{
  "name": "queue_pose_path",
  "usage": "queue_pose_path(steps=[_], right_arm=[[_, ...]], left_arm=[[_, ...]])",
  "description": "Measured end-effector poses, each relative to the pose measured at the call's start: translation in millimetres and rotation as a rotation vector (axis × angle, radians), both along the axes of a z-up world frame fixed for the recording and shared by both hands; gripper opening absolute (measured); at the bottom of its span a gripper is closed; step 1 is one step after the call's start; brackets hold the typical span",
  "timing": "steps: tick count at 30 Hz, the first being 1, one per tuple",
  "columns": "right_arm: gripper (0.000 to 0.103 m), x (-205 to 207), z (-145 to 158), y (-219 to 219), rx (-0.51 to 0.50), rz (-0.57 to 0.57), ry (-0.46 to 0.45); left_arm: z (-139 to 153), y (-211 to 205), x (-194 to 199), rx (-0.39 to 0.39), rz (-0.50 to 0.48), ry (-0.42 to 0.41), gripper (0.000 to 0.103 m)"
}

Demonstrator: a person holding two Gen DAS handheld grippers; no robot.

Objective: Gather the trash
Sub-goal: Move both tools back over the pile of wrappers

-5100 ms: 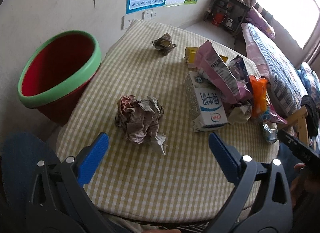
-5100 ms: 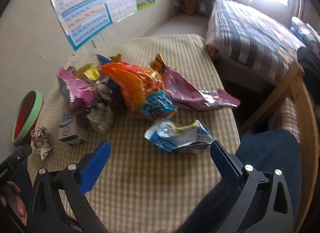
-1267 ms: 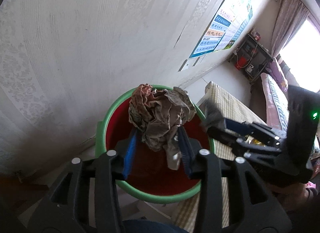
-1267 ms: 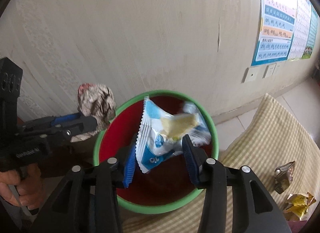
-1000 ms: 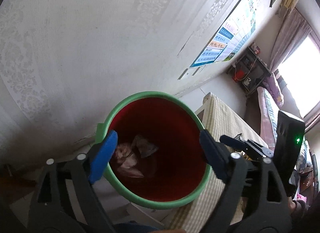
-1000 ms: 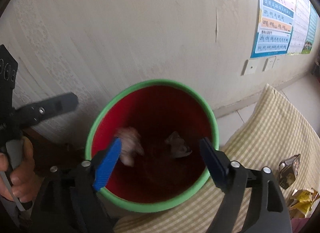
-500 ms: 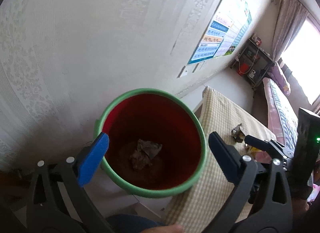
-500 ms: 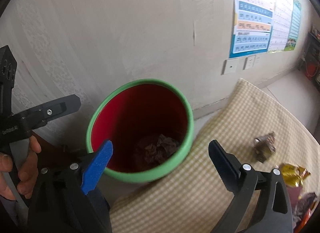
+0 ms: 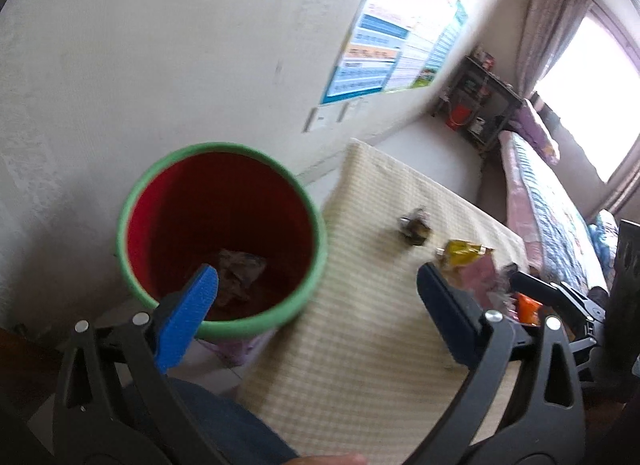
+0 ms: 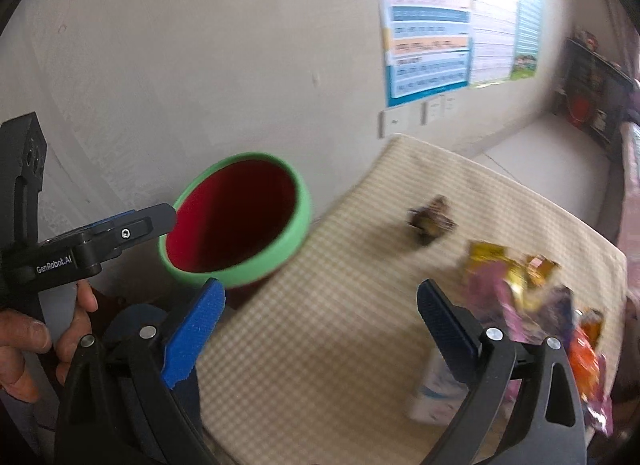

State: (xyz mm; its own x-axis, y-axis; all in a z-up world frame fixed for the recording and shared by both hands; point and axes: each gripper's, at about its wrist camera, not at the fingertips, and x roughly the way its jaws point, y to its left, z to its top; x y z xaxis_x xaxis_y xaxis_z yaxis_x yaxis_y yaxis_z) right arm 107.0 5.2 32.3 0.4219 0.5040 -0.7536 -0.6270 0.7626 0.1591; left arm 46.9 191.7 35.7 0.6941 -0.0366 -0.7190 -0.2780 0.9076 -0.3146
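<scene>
Trash point(image 9: 240, 273) in bin point(image 9: 160, 169), btwn fingers point(image 9: 188, 321)

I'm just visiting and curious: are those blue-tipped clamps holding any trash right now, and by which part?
Nothing is held. The left gripper and the right gripper both have their jaws wide open and empty. Crumpled paper lies in the bin.

My left gripper point(image 9: 316, 305) stands wide open over the bench point(image 9: 360, 345) edge. The bin point(image 9: 320, 221) blocks at ten o'clock, wall behind it. Bare checked cloth lies clear at twelve. A dark wrapper point(image 9: 414, 227) sits at one o'clock; the trash pile point(image 10: 520, 289) and my right gripper point(image 10: 320, 313) crowd three o'clock.
</scene>
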Motion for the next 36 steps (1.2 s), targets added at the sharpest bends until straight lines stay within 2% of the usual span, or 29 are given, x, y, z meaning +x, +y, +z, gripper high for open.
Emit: queue_pose_path(steps=[6, 12, 17, 26, 31, 36], right_arm=[[0.094, -10, 12, -60, -0.01, -0.087, -0.026], [0.094, -13, 6, -119, -0.024, -0.184, -0.021], [0.094, -10, -2, -160, -0.037, -0.257, -0.005], [0.094, -2, -10, -206, -0.049, -0.336, 0.002], [0.094, 5, -26, -225, -0.054, -0.369, 0.043], [0.088, 14, -42, -238, -0.061, -0.387, 0.081]], left_arm=[[10, -43, 3, -0.015, -0.054, -0.037, 0.097], [12, -82, 12, 0.026, -0.15, -0.009, 0.097], [9, -110, 17, 0.014, -0.227, 0.008, 0.097], [-1, -156, 35, -0.013, -0.33, 0.041, 0.097], [-8, -178, 47, -0.003, -0.367, 0.063, 0.097], [-18, -189, 60, -0.009, -0.386, 0.087, 0.097]])
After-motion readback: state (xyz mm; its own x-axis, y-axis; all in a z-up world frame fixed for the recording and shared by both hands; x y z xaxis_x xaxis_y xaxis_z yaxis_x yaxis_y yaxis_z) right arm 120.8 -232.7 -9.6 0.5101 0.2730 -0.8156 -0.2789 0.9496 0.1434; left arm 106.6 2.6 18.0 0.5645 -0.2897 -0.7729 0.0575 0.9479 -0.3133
